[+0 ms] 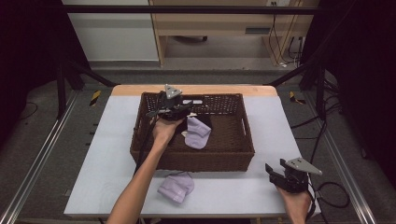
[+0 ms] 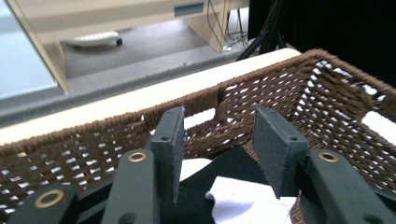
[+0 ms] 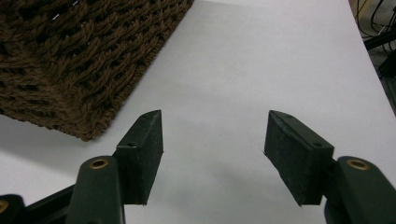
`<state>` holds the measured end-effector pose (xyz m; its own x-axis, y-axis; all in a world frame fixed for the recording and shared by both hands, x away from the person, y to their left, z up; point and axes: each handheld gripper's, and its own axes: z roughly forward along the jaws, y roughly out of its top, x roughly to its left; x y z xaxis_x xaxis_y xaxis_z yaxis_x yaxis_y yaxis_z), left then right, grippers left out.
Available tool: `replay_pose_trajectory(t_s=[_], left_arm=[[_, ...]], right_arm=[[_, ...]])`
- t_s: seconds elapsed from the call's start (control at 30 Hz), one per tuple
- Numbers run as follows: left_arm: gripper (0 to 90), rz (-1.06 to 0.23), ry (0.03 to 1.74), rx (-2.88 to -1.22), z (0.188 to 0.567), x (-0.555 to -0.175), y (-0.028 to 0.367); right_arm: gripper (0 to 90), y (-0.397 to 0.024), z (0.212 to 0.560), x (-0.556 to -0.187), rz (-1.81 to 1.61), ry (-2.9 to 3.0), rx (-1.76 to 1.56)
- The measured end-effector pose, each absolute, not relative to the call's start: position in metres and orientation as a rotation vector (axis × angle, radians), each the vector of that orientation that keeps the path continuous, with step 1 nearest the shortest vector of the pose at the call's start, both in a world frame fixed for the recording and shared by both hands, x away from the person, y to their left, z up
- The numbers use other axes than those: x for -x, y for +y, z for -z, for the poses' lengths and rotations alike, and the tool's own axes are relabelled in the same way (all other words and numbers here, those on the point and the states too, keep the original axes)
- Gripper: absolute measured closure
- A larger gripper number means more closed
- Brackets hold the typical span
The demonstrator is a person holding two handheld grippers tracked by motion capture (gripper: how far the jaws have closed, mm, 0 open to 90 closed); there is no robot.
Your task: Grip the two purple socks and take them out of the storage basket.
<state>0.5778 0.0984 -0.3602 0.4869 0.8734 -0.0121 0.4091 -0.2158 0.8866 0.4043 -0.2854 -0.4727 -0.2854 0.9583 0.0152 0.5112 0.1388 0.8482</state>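
A person's left gripper hangs inside a brown woven basket at the centre of the frame, its jaws spread with nothing pinched between them. In the left gripper view the jaws stand apart above a black cloth and a white cloth lying near the basket's far wall. Two lilac socks are in sight: one sock in the basket, just right of the left hand, and a second sock on the white surface, just in front of the basket's near wall at lower centre. The right gripper rests at the lower right of the frame, near the surface's front right corner and well apart from both socks; the right gripper view shows its jaws spread wide over bare surface, with the basket's near right corner at upper left. One basket, two grippers, two socks. Open surface runs along the basket's left and right sides, with a narrower strip in front. The basket's back wall sits near the surface's wooden far edge.
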Motion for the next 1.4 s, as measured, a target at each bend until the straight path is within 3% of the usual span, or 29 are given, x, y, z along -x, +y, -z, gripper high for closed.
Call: replay_pose_trajectory(t_s=[1.1, 1.23, 1.4], left_arm=[[51.1, -0.569, 1.123, -2.120, 0.407, -0.594, 0.076], [55.3, -0.520, 1.151, -2.131, 0.409, -0.598, 0.076], [81.2, -0.428, 1.179, -2.142, 0.409, -0.600, 0.077]], right_arm=[[37.2, -0.284, 0.474, -0.406, -1.054, 1.879, -1.405], [37.2, -0.284, 0.474, -0.406, -1.057, 1.878, -1.407], [37.3, -0.285, 0.473, -0.405, -1.061, 1.874, -1.405]])
